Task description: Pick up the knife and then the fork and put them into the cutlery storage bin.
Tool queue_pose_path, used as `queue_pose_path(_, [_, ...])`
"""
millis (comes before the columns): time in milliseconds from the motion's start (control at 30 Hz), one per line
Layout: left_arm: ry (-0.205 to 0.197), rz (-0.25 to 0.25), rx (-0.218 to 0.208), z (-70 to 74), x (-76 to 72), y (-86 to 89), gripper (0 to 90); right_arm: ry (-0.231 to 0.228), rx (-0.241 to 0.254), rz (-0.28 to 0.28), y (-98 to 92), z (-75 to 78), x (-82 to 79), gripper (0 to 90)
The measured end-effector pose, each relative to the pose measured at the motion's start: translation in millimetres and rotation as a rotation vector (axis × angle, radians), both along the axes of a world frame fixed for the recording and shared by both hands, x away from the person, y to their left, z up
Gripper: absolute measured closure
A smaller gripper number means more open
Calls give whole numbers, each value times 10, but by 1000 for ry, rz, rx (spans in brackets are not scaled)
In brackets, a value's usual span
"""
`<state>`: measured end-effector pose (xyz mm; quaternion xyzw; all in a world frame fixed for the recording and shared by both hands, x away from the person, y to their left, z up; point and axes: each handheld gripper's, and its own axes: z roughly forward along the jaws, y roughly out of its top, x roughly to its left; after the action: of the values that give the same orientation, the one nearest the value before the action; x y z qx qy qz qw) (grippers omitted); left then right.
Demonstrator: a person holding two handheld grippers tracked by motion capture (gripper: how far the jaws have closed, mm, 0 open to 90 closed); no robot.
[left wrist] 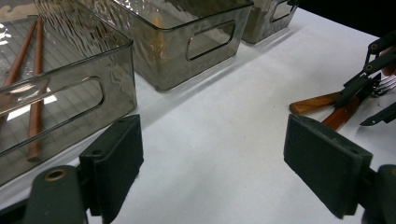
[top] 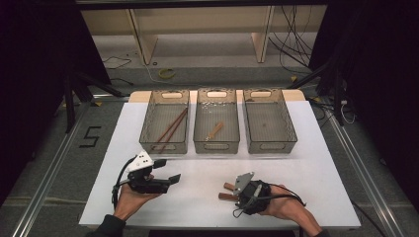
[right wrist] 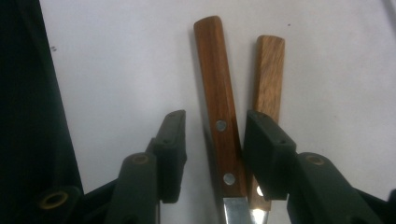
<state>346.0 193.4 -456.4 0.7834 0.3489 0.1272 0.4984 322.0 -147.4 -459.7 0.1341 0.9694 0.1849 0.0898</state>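
The right gripper (right wrist: 212, 154), jaws parted and not yet pressing, straddles the darker wooden handle (right wrist: 218, 100), which runs toward 12 o'clock.

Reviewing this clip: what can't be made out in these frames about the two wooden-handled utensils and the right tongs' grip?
- Darker wooden handle: its metal end is cut off by the bottom edge of the right gripper view.
- Lighter wooden handle: its lower part sits behind a pad.
- Right tongs: pad contact with the darker handle is unclear; a gap shows on one side.
- High view: the right tongs' body covers both utensils' working ends.

White table (top: 306, 163) carries three bins (top: 216, 122) and seemingly two wooden-handled utensils (top: 228, 191).
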Motion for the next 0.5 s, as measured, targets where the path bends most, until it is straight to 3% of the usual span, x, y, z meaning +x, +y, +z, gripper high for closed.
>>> queue_pose_path(167, [3,-2,-2,-8,-1,-5,195,16,-43,0,23,-24,38,648])
queue_pose_path(500, [4,-4,-2,-15,0,-15,199,60,-47,13,31,-21,83,721])
